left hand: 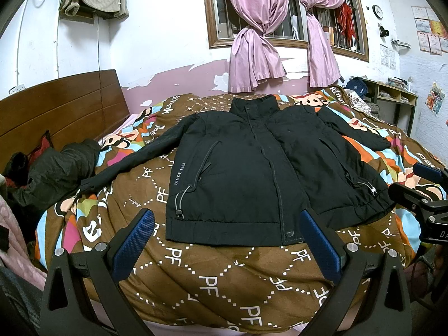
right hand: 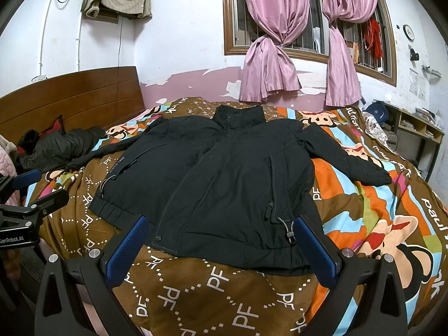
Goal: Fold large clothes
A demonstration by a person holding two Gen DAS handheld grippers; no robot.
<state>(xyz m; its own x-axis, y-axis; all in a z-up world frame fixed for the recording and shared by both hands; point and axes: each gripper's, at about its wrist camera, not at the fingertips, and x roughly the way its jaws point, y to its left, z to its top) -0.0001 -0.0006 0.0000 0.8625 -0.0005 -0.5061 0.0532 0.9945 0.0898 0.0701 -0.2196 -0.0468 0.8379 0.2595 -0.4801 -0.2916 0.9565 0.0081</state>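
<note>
1. The left gripper (left hand: 226,225) has its two blue-padded fingers spread wide apart, and nothing is between them. It hangs above the near edge of the bed, and its pads do not touch the cloth.
2. The right gripper (right hand: 219,231) is spread just as wide and is also empty. It hangs over the hem of the jacket, with the right pad (right hand: 316,252) seen close to the drawcord toggle; I cannot tell if it touches the fabric.
3. Each gripper appears at the edge of the other camera's view, so the two are side by side, a little apart.
4. The black jacket (left hand: 238,162) lies flat on the bed with its front up, its collar towards the window and its hem towards the grippers. Both sleeves are stretched out to the sides.
5. Under the jacket is a brown patterned quilt (left hand: 224,274) with white "PF" letters and bright cartoon figures.
6. Further out, a dark garment (left hand: 56,168) lies crumpled near the wooden headboard (left hand: 61,103).
7. Behind the bed, pink curtains (left hand: 254,42) hang knotted at the barred window.
</note>
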